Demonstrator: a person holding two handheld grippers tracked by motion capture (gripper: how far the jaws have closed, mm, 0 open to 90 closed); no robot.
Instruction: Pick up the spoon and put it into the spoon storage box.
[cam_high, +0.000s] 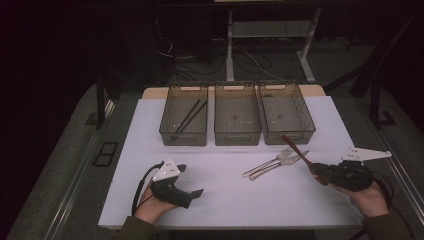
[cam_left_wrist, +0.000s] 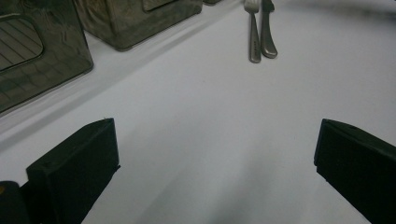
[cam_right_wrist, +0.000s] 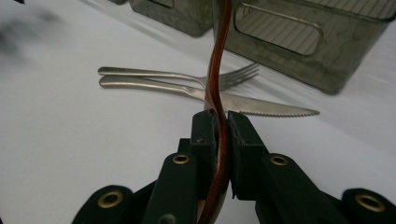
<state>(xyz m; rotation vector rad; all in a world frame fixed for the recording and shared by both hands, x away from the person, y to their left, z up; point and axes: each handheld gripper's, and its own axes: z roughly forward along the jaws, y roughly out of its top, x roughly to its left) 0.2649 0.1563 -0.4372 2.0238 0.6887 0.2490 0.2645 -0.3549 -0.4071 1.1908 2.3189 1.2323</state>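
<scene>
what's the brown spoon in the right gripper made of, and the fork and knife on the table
The spoon clamped in the right gripper looks like wood or a wood-look plastic: reddish brown with a smooth, glossy, lacquer-like sheen; the pictures leave which open. The fork and knife look like metal, likely stainless steel: silver-grey, satin finish with soft highlights, and the knife blade has a fine serrated edge.

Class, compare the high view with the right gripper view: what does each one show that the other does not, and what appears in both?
High view alone: the chopsticks lying in the left bin, the open left claw over the white table, and the person's hands.

Right gripper view alone: the knife's serrated edge and the right claw clamped on the brown spoon handle, seen close.

Both: the spoon, the fork and knife lying side by side, and the bins.
</scene>
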